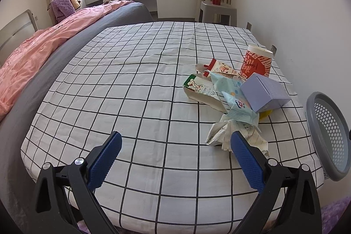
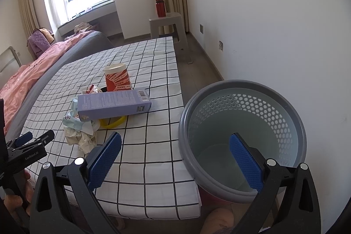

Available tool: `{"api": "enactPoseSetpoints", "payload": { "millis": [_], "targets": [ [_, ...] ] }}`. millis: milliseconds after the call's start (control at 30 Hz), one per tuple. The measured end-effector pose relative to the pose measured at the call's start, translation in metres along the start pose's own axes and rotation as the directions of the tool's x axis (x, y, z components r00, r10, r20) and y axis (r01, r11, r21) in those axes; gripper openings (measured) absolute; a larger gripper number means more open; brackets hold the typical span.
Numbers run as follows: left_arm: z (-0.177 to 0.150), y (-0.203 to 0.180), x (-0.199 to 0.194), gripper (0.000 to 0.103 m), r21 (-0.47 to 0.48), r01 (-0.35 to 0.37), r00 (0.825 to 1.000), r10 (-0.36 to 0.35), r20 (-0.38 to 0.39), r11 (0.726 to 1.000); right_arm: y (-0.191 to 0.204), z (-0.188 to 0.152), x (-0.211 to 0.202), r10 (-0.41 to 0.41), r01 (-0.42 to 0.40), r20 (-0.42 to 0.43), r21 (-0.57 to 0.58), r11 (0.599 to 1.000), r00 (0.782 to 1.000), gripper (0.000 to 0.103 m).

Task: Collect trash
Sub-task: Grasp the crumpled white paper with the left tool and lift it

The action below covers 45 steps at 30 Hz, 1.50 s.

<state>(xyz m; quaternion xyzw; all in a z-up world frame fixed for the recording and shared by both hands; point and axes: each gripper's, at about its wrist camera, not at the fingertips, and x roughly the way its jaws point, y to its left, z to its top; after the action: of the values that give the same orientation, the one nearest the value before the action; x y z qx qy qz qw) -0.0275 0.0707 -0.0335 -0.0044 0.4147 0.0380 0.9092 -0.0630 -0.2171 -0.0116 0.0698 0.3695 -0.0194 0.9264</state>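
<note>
A pile of trash lies on the checked table: crumpled paper, light blue wrappers, a lilac box, a red paper cup, a torn green-and-white carton, a yellow ring. A grey perforated bin stands off the table's right edge and looks empty. My left gripper is open above the table, its right pad beside the crumpled paper. My right gripper is open, its right pad over the bin's mouth.
The checked cloth covers a table next to a bed with a pink quilt. A grey stool with a red bottle stands by the far wall. The left gripper's body shows at the right view's lower left.
</note>
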Motion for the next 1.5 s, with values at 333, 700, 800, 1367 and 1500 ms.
{"api": "enactPoseSetpoints", "payload": {
  "millis": [333, 700, 800, 1367, 1500],
  "targets": [
    [-0.001, -0.026, 0.002, 0.095, 0.033, 0.129, 0.992, -0.129, -0.014, 0.991, -0.005, 0.003, 0.007, 0.028, -0.028, -0.013, 0.007, 1.000, 1.000, 0.097],
    [-0.003, -0.066, 0.043, 0.095, 0.066, 0.107, 0.989, -0.100, -0.104, 0.992, -0.006, 0.006, 0.015, 0.077, -0.076, -0.034, 0.023, 0.997, 0.996, 0.097],
    [-0.001, -0.067, 0.049, 0.095, 0.053, 0.098, 0.991, -0.092, -0.098, 0.994, -0.009, 0.008, 0.015, 0.090, -0.089, -0.034, 0.040, 0.995, 0.995, 0.097],
    [-0.018, -0.048, 0.037, 0.058, 0.105, 0.158, 0.984, -0.148, -0.097, 0.982, -0.007, 0.005, 0.013, 0.062, -0.061, -0.027, 0.033, 0.998, 0.998, 0.097],
    [-0.028, -0.040, 0.020, 0.058, 0.107, 0.178, 0.983, -0.170, -0.075, 0.978, -0.004, 0.004, 0.014, 0.037, -0.037, -0.026, 0.017, 0.999, 0.999, 0.097]
  ]
}}
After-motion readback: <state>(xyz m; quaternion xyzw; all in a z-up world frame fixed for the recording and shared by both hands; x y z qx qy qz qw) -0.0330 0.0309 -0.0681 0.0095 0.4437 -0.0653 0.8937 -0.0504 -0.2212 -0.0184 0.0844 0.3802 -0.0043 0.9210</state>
